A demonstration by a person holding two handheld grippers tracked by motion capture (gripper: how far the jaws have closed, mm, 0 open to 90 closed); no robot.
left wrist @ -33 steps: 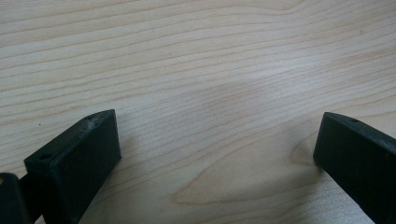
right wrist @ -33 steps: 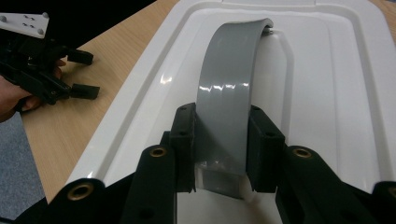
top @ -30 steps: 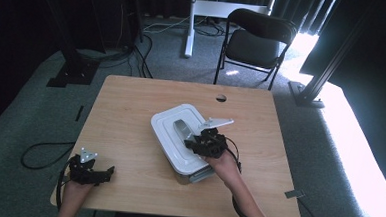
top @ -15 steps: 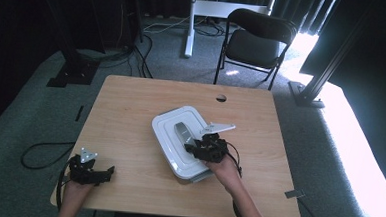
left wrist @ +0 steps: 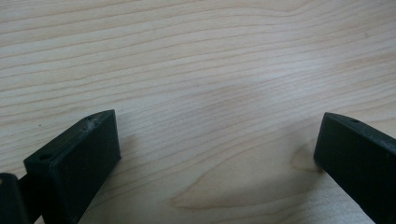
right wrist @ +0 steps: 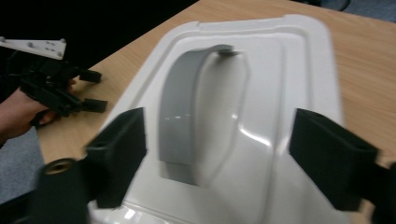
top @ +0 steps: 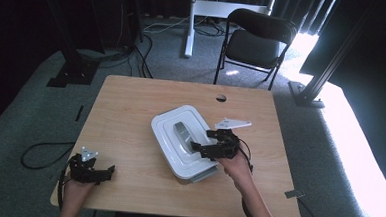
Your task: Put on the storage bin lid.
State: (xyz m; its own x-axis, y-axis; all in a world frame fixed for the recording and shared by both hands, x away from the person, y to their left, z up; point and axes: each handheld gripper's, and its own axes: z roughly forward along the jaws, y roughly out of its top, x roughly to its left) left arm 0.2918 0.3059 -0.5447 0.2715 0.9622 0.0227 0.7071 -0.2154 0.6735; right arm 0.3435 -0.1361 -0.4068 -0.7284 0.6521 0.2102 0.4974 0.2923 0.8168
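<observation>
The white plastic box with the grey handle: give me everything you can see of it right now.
The white plastic box with the grey handle is a rounded rectangular container with a stepped, glossy lid. A grey arched carry handle lies in a recess along the lid's middle. The lid is on. The box sits flat near the middle of the light wooden table, turned at an angle to the table's edges. The right gripper hangs open over its near end, jaws either side of the handle; whether they touch the lid is unclear.

A black folding chair [top: 257, 42] stands at one o'clock on grey carpet [top: 25, 115]; bright daylight [top: 349, 141] spills in at three o'clock.
</observation>
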